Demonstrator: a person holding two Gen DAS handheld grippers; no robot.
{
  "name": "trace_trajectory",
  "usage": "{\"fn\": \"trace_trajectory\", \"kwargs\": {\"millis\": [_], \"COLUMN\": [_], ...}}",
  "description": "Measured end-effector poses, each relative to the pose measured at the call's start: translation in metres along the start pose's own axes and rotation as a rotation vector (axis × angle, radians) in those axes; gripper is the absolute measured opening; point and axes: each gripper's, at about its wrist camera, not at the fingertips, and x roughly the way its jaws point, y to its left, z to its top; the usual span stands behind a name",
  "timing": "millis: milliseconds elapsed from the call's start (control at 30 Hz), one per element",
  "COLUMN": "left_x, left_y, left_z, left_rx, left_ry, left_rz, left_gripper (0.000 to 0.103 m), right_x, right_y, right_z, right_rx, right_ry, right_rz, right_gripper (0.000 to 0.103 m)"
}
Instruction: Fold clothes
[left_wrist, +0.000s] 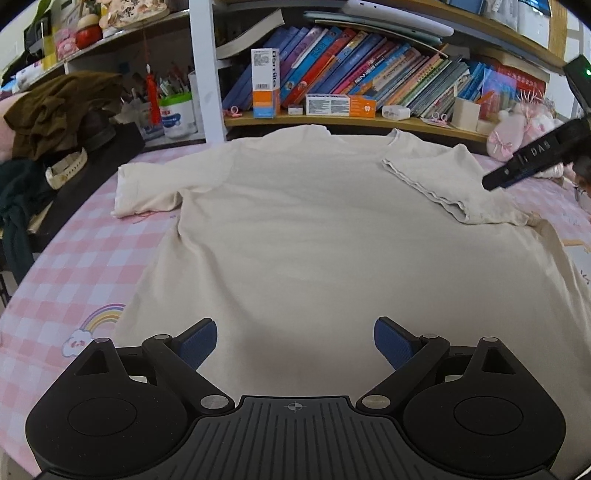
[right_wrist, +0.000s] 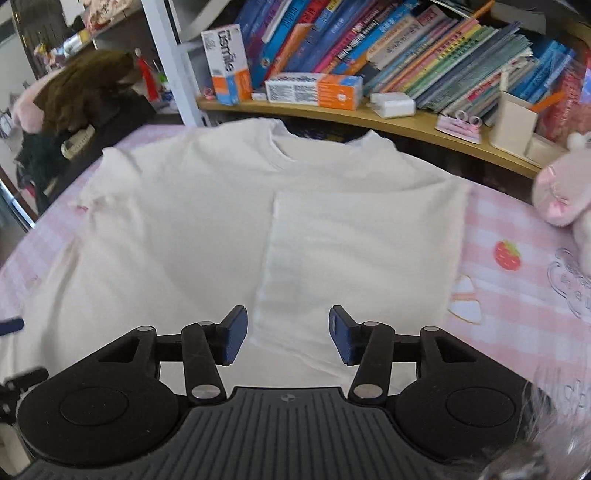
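A pink checked bed (left_wrist: 74, 266) carries a cream T-shirt (left_wrist: 295, 229) laid flat, a pink plush (right_wrist: 561, 192) at its edge.

Both wrist views — angled down (close) — shared T-shirt (left_wrist: 295, 229)

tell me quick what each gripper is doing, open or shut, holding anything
left gripper: open, holding nothing, above the cream t-shirt.
right gripper: open, nothing gripped, over the folded-in sleeve.
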Motion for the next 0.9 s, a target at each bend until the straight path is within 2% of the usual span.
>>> {"fn": "trace_trajectory", "kwargs": {"millis": [167, 267, 367, 533, 600, 700, 767, 900], "left_x": [0.002, 0.003, 0.005, 0.010, 0.012, 0.016, 0.019, 0.025], "left_y": [-0.005, -0.005, -0.003, 0.001, 0.006, 0.015, 0.021, 0.033], "left_z": [0.007, 0.013, 0.018, 0.024, 0.027, 0.031, 0.033, 0.038], "left_rx": [0.008, 0.006, 0.001, -0.005, -0.026, -0.063, -0.078, -0.095], "left_ry": [-0.015, -0.024, -0.028, -0.018, -0.013, -0.007, -0.002, 0.013], "left_rz": [0.000, 0.002, 0.002, 0.001, -0.003, -0.006, -0.003, 0.006], "left_gripper": [0.094, 0.094, 0.094, 0.094, 0.094, 0.094, 0.094, 0.094], "right_x": [0.016, 0.024, 0.018, -0.003, -0.012, -0.024, -0.029, -0.041], "right_y": [0.002, 0.010, 0.016, 0.022, 0.021, 0.019, 0.019, 0.024], "right_z": [-0.011, -0.019, -0.026, -0.043, -0.053, -0.067, -0.076, -0.095], "right_rx": [0.068, 0.062, 0.067, 0.093, 0.131, 0.196, 0.228, 0.286], "right_ry": [0.012, 0.028, 0.007, -0.052, -0.076, -0.111, -0.117, -0.123], "right_rz": [-0.006, -0.031, -0.059, -0.179, -0.236, -0.311, -0.343, -0.380], "right_gripper": [0.047, 0.047, 0.047, 0.060, 0.062, 0.073, 0.074, 0.084]}}
